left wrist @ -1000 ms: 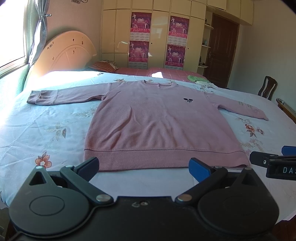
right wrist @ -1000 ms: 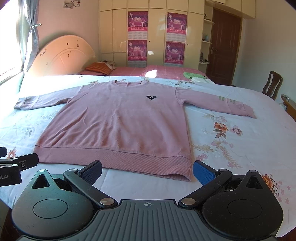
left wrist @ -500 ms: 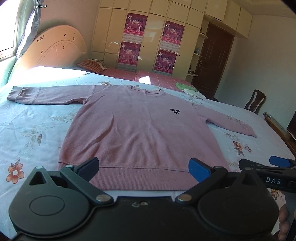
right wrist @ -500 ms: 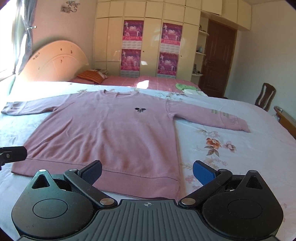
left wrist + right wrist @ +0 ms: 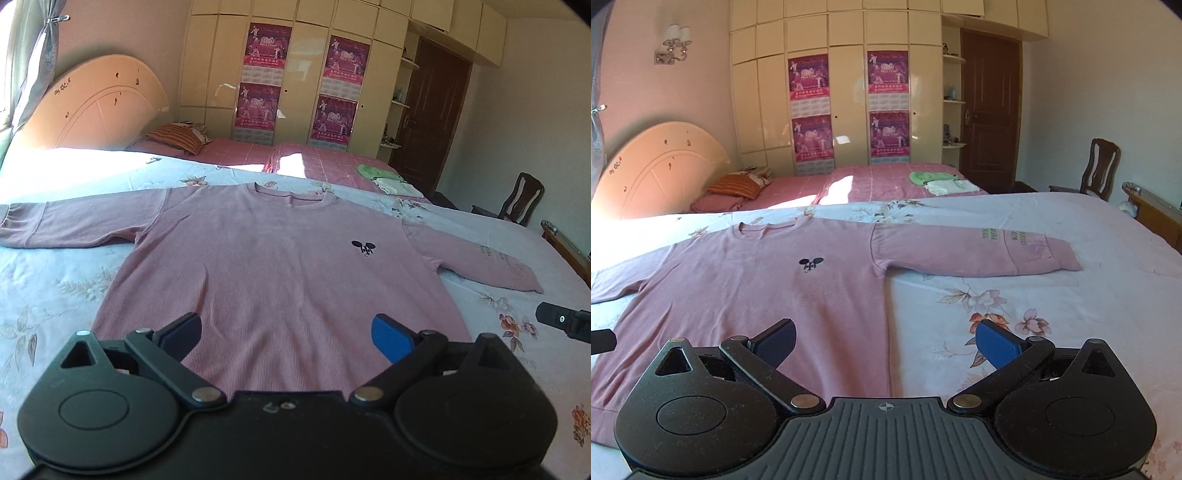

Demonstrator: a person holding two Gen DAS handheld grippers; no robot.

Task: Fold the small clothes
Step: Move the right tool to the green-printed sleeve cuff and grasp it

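The bed [image 5: 55, 314] carries the pink sweater [image 5: 280, 266], spread flat, front up, both sleeves out. Step in hand, as judged: approach, no fold begun. Left gripper [image 5: 286, 334]: jaws wide, closing, nothing between. Right gripper [image 5: 886, 341]: wide, empty. Next: pinch 2 garment edges.

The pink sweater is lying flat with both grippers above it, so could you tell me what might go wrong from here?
1. The left hand-held gripper hangs over the pink sweater mid-body, jaws closing; a pinch there could bunch the fabric instead of lifting an edge.
2. The right hand-held gripper straddles the side seam, so it might also catch the floral bedsheet.
3. Both sleeves lie spread out and may drag.
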